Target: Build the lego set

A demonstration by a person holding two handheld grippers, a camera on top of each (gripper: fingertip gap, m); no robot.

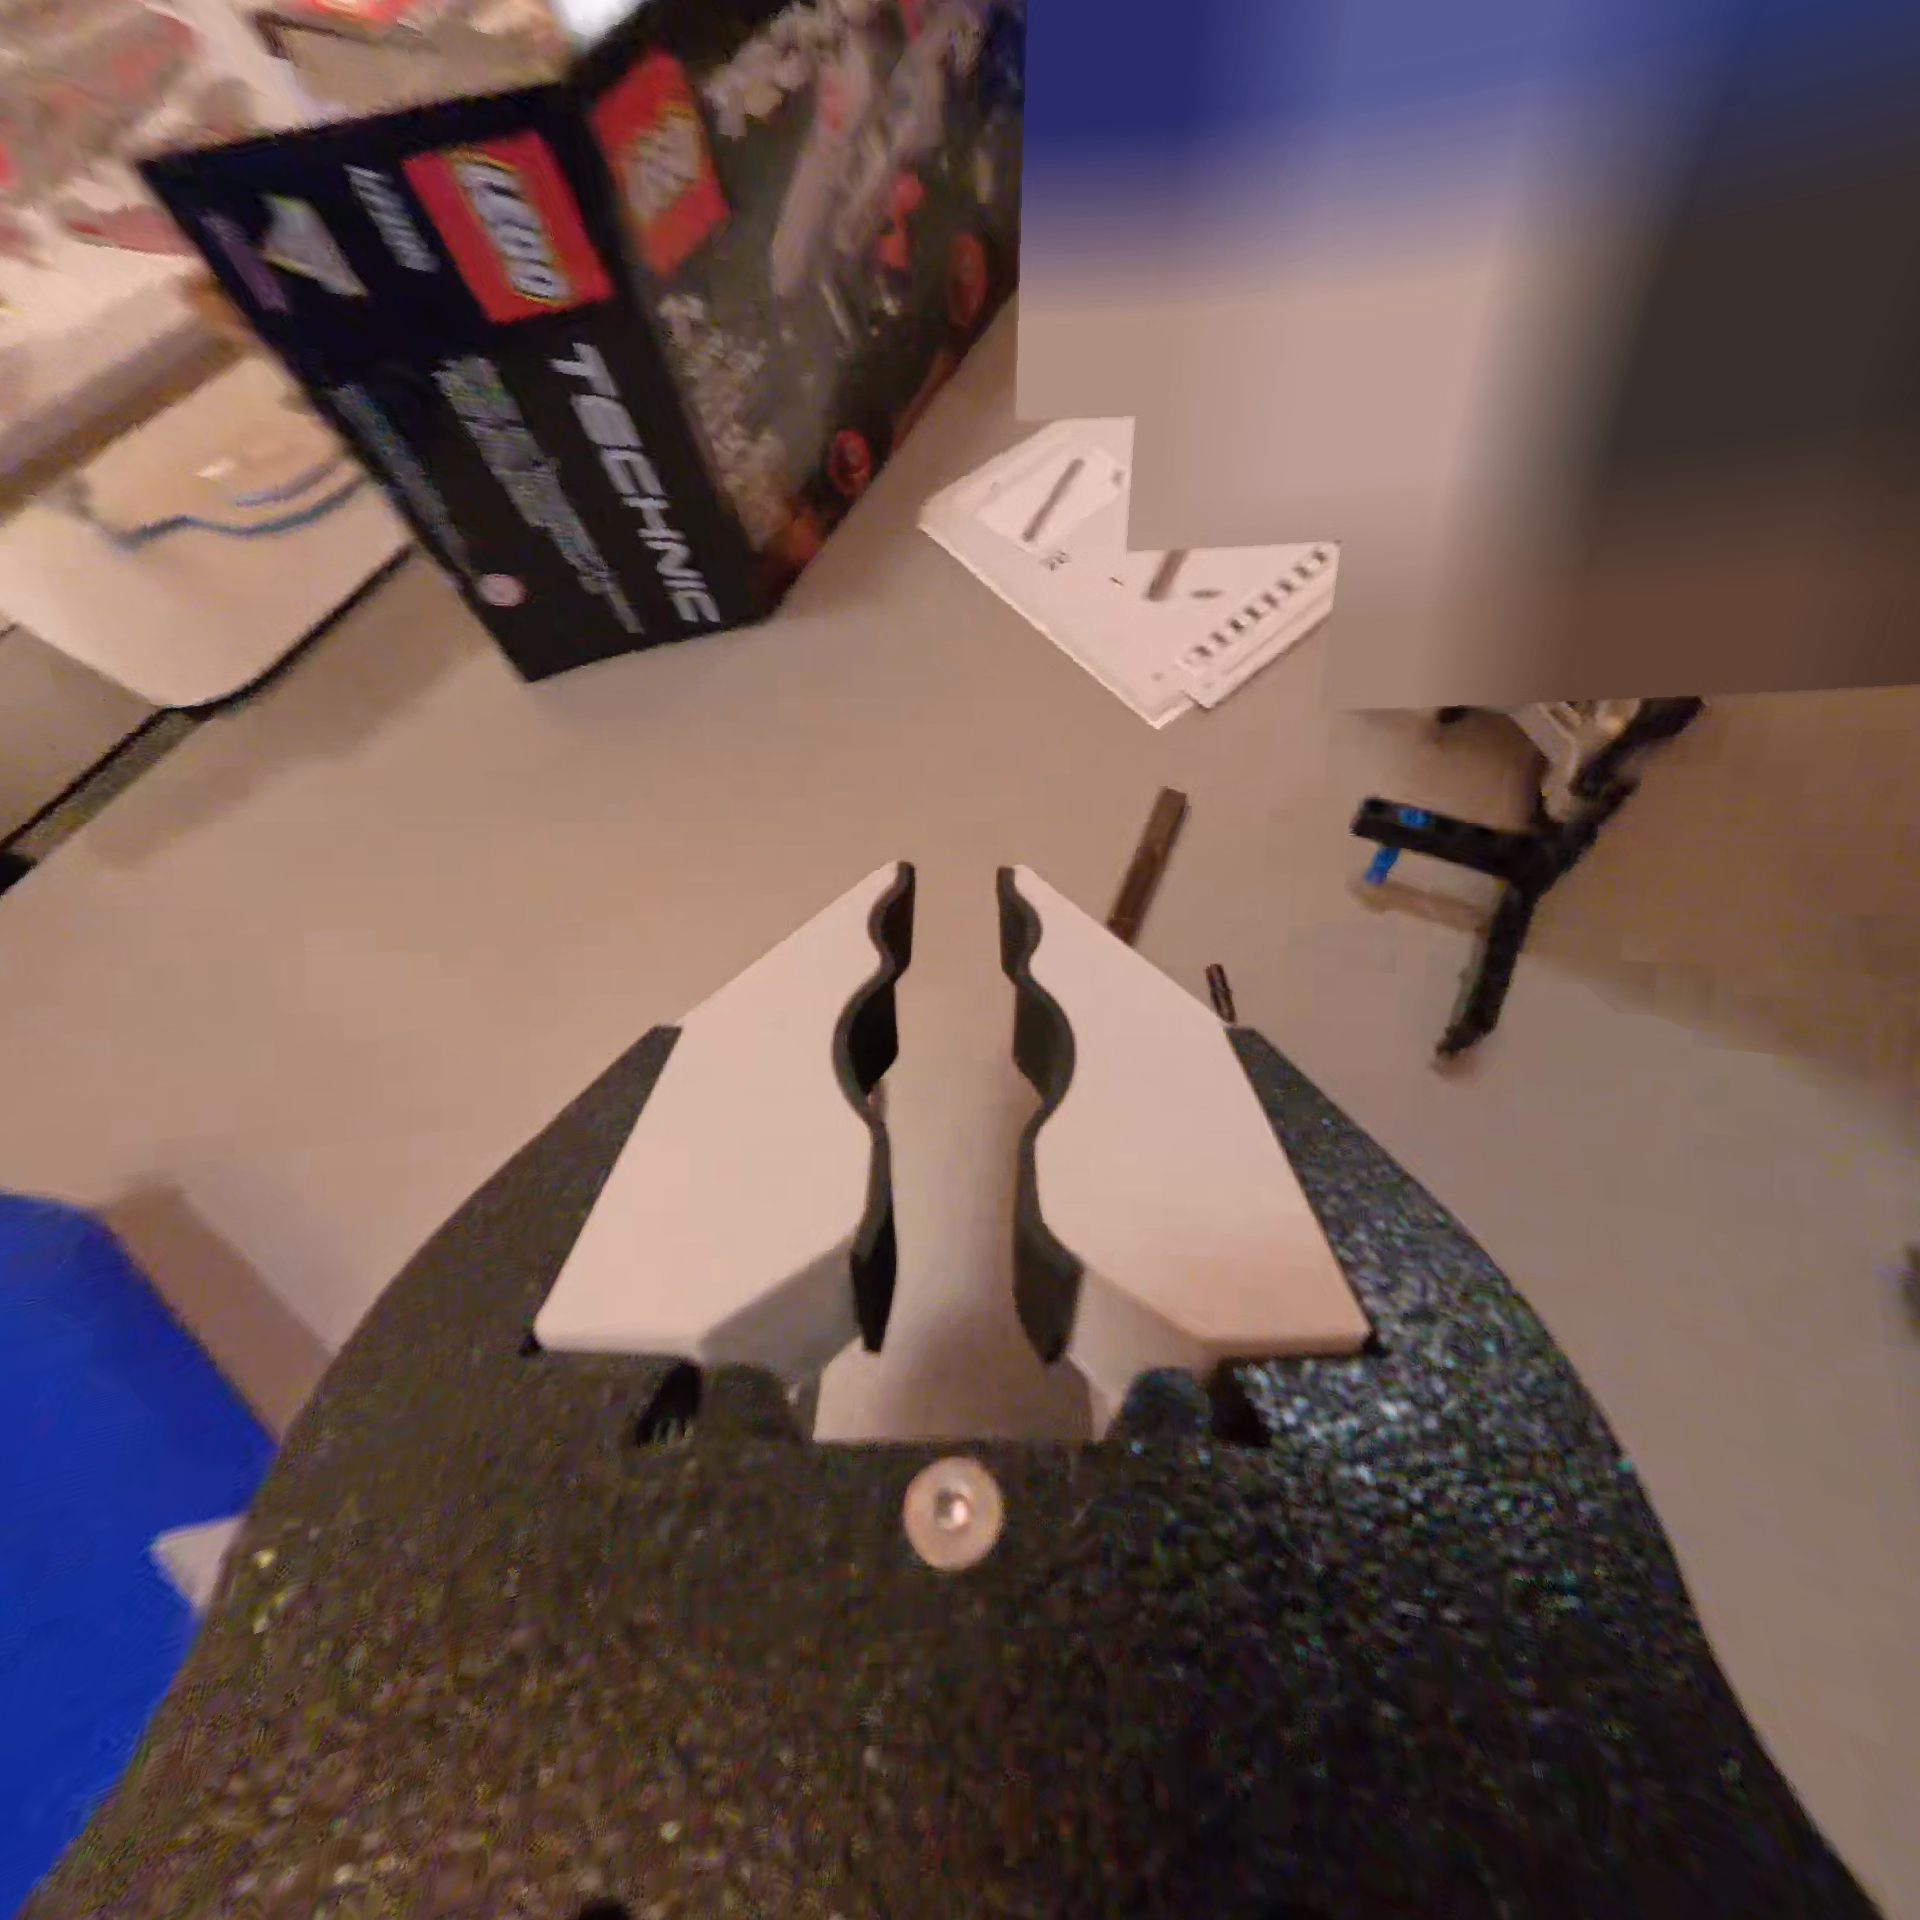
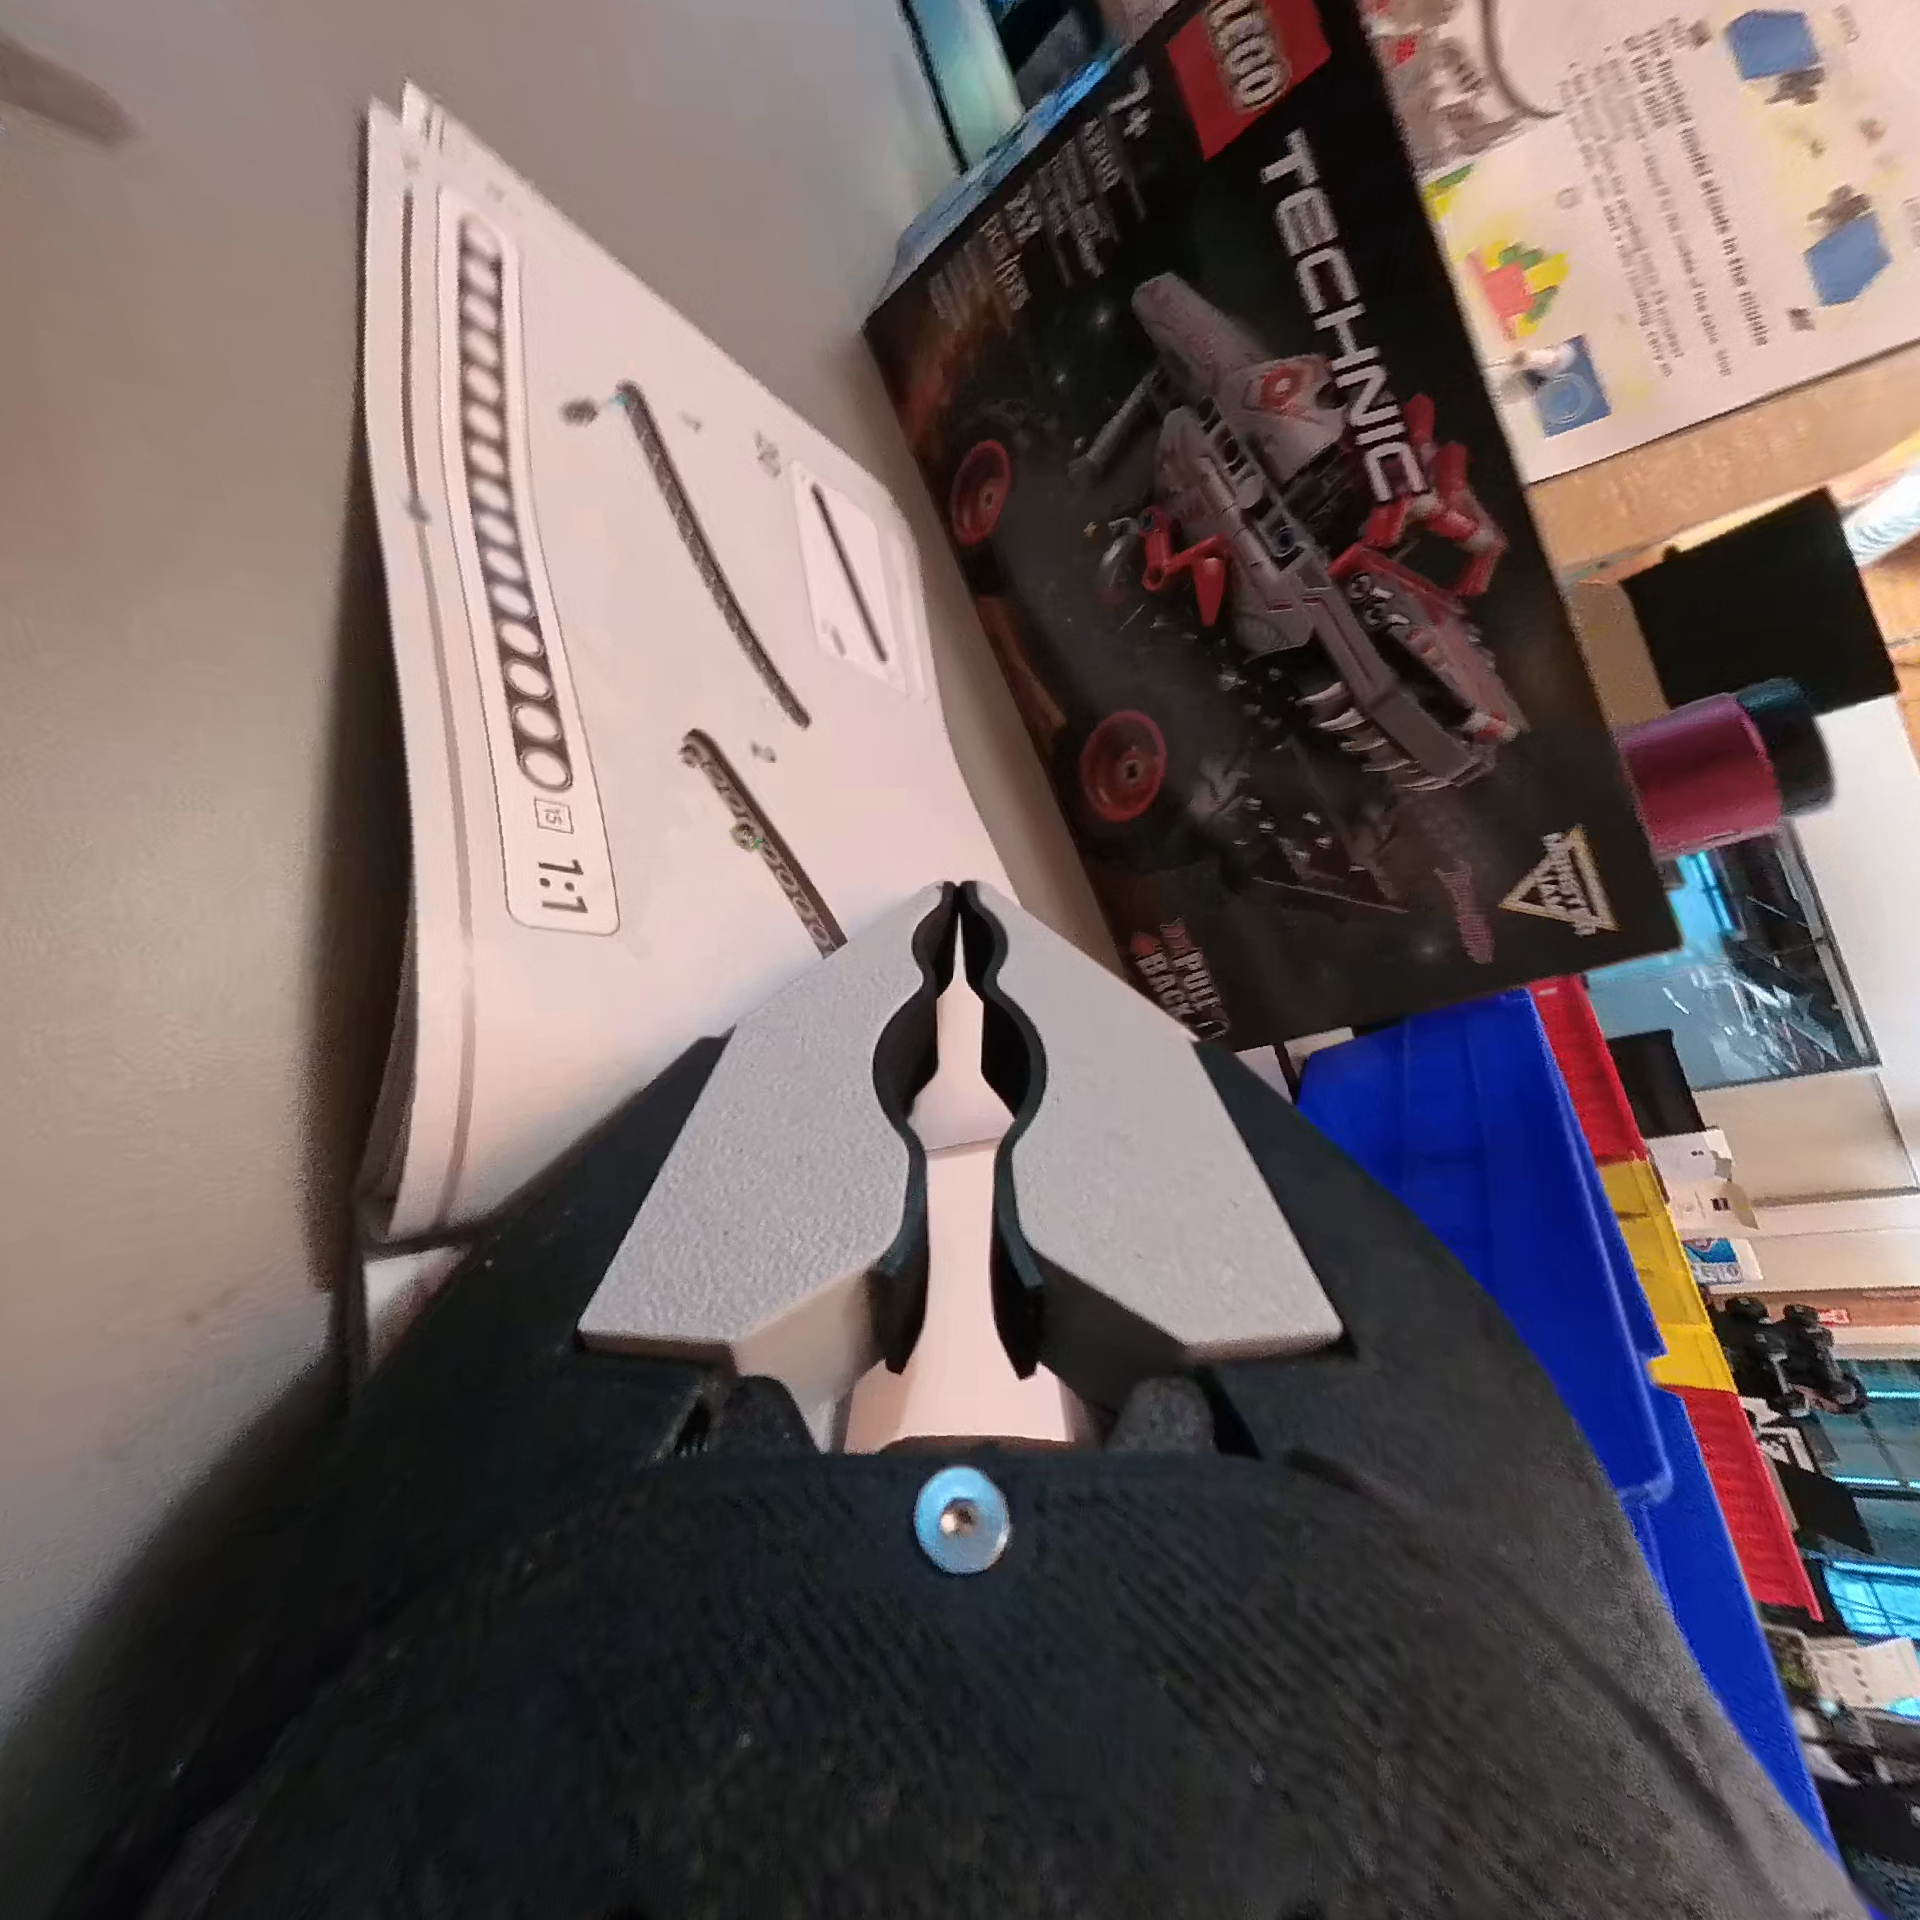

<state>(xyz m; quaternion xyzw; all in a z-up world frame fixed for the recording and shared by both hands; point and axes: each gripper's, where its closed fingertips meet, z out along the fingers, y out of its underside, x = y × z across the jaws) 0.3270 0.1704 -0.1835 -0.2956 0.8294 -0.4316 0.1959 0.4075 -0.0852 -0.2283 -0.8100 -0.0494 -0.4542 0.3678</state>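
In the left wrist view my left gripper (image 1: 956, 875) is open by a narrow gap and empty, above the beige table (image 1: 520, 935). A long dark beam (image 1: 1148, 862) and a small black pin (image 1: 1222, 987) lie just right of its tips. A black T-shaped Lego assembly (image 1: 1501, 883) with blue pins sits farther right, its top hidden by a blurred patch. In the right wrist view my right gripper (image 2: 957, 902) is shut, with nothing visible between the tips, low over the open white instruction booklet (image 2: 623, 675). The booklet also shows in the left wrist view (image 1: 1143, 592).
The black Lego box (image 1: 582, 364) stands upright behind the booklet; it also shows in the right wrist view (image 2: 1247, 571). A blue bin (image 1: 94, 1455) is at my near left. Blue (image 2: 1475, 1195), red and yellow bins and a purple cylinder (image 2: 1704, 769) lie beyond the box. Left tips to right tips: about 30 cm. From my left tips it is roughly 9 cm to the small black pin (image 1: 1222, 987); from my right, 25 cm.
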